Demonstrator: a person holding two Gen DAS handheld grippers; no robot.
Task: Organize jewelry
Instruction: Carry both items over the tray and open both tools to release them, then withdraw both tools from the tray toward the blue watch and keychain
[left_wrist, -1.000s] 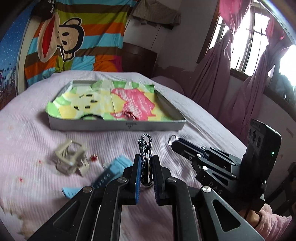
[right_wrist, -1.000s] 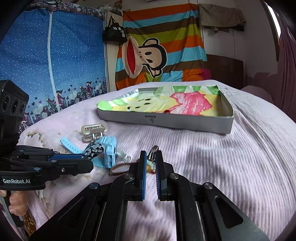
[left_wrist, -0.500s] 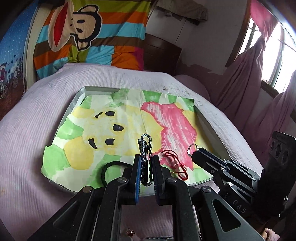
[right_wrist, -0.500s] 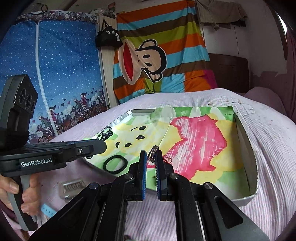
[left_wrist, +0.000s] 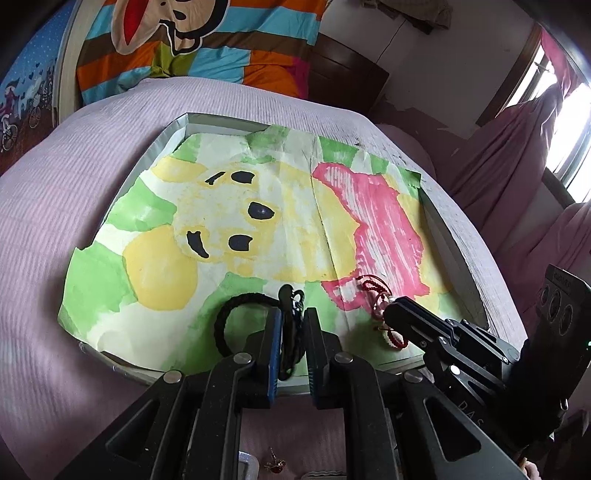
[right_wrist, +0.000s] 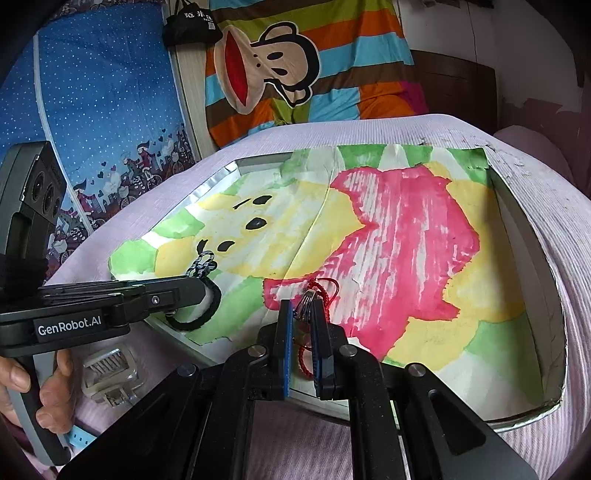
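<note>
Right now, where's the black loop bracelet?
The black loop bracelet lies in the tray near its front edge, on the green patch of the painted paper, just left of the left gripper. The red cord bracelet lies to its right.

The tray has silvery grey walls, and the paper lining it is painted in washes of pale yellow, leaf green and a streaky pink-red patch, with black spots and dashes on the yellow figure. On it lie a black braided loop and a red cord bracelet. The left tool is black with blue pads, and the chain in it is dark with silver glints. The right tool is black with blue pads too. The bedspread is ribbed pale lilac. Behind hangs a blanket striped orange, turquoise, brown and green, bearing a brown cartoon monkey with a red mouth. The curtains are dusky pink.
</note>
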